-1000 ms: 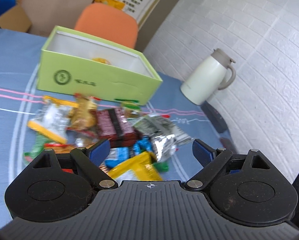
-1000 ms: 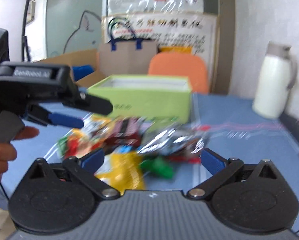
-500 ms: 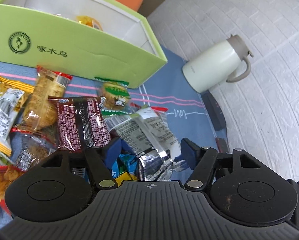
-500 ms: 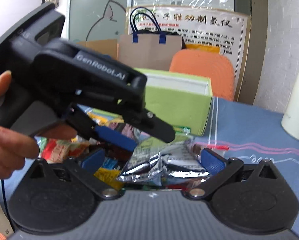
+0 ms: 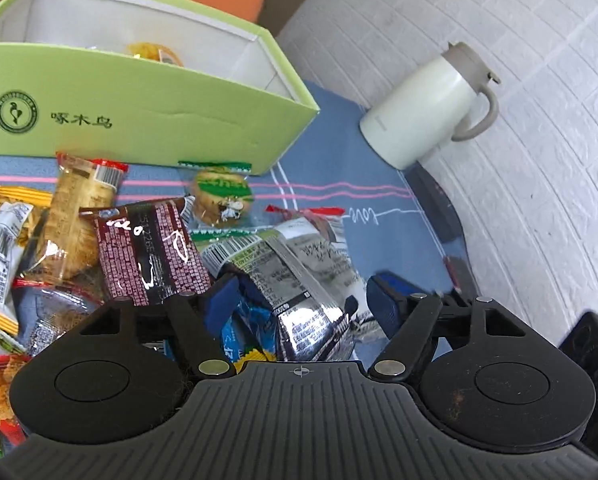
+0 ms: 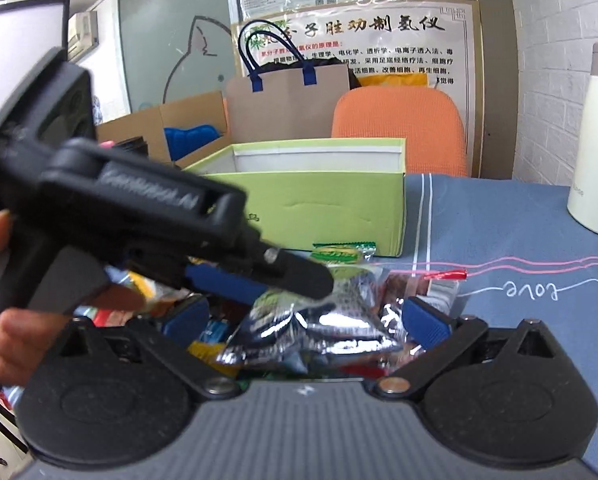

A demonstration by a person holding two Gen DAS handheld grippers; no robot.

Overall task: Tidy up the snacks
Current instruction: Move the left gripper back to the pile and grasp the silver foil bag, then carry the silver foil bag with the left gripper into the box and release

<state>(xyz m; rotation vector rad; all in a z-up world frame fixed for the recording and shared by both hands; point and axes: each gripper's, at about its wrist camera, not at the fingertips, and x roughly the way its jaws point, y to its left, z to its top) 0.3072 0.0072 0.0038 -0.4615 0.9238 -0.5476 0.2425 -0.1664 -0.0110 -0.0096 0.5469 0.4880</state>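
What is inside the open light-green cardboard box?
Inside the light-green cardboard box one yellow wrapped snack shows against the white lining. The front wall hides the floor, so more may lie there.

Office: wall poster [image 6: 355, 40], orange chair [image 6: 399, 128]

Green box [image 5: 147, 120] reads "啄木鸟"; tablecloth [image 6: 499, 216] reads "love".

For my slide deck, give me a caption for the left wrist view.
Left hand-held gripper, jaws opening, straddles a silver snack packet before the green box.
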